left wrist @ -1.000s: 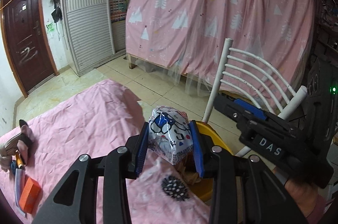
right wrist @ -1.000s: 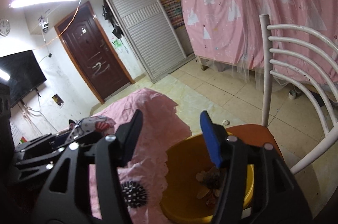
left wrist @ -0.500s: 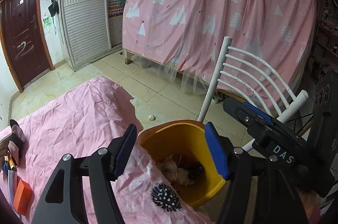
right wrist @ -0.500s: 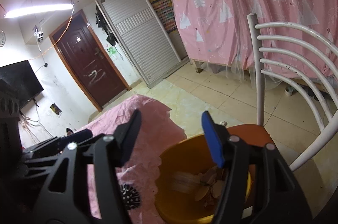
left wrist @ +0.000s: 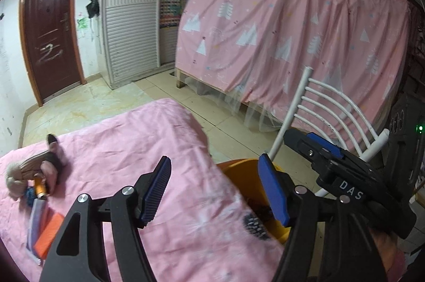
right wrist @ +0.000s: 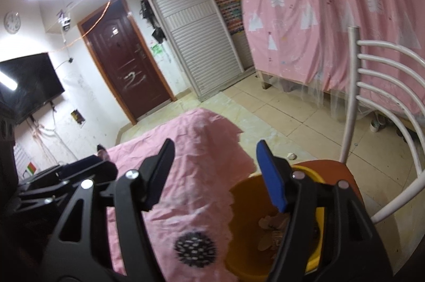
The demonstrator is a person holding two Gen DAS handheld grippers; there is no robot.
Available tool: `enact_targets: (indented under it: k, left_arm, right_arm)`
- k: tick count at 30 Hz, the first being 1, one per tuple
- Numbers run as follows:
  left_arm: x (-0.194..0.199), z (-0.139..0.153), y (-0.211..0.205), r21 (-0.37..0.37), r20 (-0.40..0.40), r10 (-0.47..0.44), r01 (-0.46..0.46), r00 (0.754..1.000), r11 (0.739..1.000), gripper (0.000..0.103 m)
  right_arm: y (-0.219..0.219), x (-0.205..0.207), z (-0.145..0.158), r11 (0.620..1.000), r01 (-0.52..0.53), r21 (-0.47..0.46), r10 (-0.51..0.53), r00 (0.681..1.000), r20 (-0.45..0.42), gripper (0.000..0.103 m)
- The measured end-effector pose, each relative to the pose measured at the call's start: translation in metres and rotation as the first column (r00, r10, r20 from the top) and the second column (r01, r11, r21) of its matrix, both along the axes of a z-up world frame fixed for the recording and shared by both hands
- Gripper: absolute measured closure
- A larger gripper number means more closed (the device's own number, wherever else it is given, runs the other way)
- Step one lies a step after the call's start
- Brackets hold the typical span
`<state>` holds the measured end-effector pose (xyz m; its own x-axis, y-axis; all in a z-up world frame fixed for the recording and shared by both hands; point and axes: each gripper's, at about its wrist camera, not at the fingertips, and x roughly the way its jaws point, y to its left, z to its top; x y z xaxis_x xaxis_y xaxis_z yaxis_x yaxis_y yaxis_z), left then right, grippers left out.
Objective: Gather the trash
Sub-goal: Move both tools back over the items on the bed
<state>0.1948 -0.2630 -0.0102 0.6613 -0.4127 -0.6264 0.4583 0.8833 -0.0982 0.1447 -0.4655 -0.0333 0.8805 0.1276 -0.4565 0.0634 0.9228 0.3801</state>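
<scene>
In the left wrist view, the left gripper point(left wrist: 215, 191) fills the lower middle of the frame with its blue-padded fingers point(left wrist: 156, 191) spread wide and nothing between them. Behind and to the right of them sits the round yellow plastic trash bin point(left wrist: 240, 179), its rim partly hidden by the pink crumpled bench cloth point(left wrist: 138, 146) that covers the bench across the lower left. The right gripper point(left wrist: 322, 149) reaches in from the right edge, above the bin; its fingers overlap from this angle.

At the far left of that frame, on the cloth, lie a striped knitted item with a pale pompom point(left wrist: 25, 171), a small orange tube point(left wrist: 39, 187) just beside it, and a flat orange box point(left wrist: 49, 232) lower down, touching a clear plastic sleeve (blurred, so its contents cannot be told).

In the right wrist view, the right gripper point(right wrist: 215, 173) also stands wide open and holds nothing. The bin point(right wrist: 239, 242) sits at the lower right of the frame on an orange chair seat point(right wrist: 342, 173), and pale crumpled scraps of trash point(right wrist: 268, 228) rest in its bottom. A black spiky printed dot point(right wrist: 195, 248) marks the cloth's edge just left of the bin. The white metal chair back point(right wrist: 372, 85) rises at the right edge, and a small white crumpled scrap point(right wrist: 291, 156) lies on the tiled floor beyond the bin.
</scene>
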Motion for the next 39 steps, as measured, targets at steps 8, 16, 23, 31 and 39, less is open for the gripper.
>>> enact_targets:
  k: [8, 16, 23, 31, 39]
  left_arm:
    - [0.006, 0.006, 0.063, -0.024, 0.018, 0.103, -0.103, 0.994, 0.994, 0.039]
    - [0.016, -0.001, 0.129, -0.032, 0.001, 0.213, -0.213, 0.977, 0.977, 0.038]
    - [0.025, -0.009, 0.184, -0.025, -0.027, 0.294, -0.294, 0.956, 0.955, 0.036]
    - [0.029, -0.017, 0.228, 0.009, -0.032, 0.348, -0.348, 0.937, 0.937, 0.036]
    - [0.043, -0.046, 0.254, 0.071, -0.096, 0.361, -0.356, 0.927, 0.932, 0.036]
  right_arm:
    - [0.051, 0.019, 0.007, 0.995, -0.09, -0.049, 0.089, 0.996, -0.012, 0.038]
    - [0.103, 0.036, 0.007, 0.979, -0.182, -0.087, 0.179, 0.983, -0.038, 0.033]
    - [0.151, 0.045, 0.001, 0.952, -0.282, -0.121, 0.275, 0.959, -0.073, 0.033]
    - [0.198, 0.052, -0.009, 0.912, -0.38, -0.156, 0.363, 0.923, -0.13, 0.024]
    - [0.25, 0.047, -0.018, 0.84, -0.51, -0.184, 0.478, 0.857, -0.192, 0.024]
